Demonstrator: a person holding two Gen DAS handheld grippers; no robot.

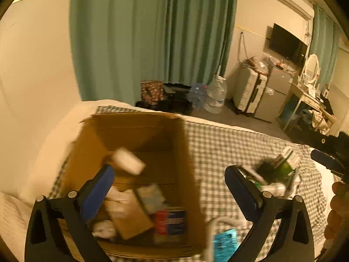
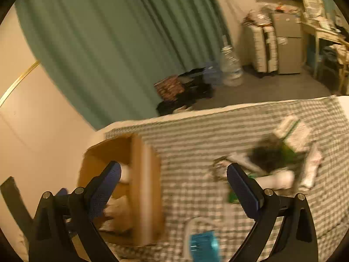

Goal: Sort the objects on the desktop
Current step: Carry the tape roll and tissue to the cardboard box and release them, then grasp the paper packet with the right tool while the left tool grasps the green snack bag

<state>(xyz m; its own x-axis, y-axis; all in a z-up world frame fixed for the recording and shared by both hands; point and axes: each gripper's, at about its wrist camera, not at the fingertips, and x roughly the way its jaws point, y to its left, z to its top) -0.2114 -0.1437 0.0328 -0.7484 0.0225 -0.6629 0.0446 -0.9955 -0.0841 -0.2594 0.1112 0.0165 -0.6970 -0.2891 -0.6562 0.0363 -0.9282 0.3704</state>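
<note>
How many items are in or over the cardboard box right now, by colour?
White: 2, the blurred white object and the crumpled white item
Brown: 1, the brown carton
Pale blue: 1, the pale blue packet
Red-and-blue: 1, the red-and-blue carton
Total: 5, though blur may hide more in the cardboard box.

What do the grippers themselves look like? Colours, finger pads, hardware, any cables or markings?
Both match: left gripper and right gripper have matte black angular arms with silver round pivot pins and two flat fingers faced in blue textured pads. No cables or markings show. At the left view's right edge, a bare hand holds the right one; no sleeve visible.
</note>
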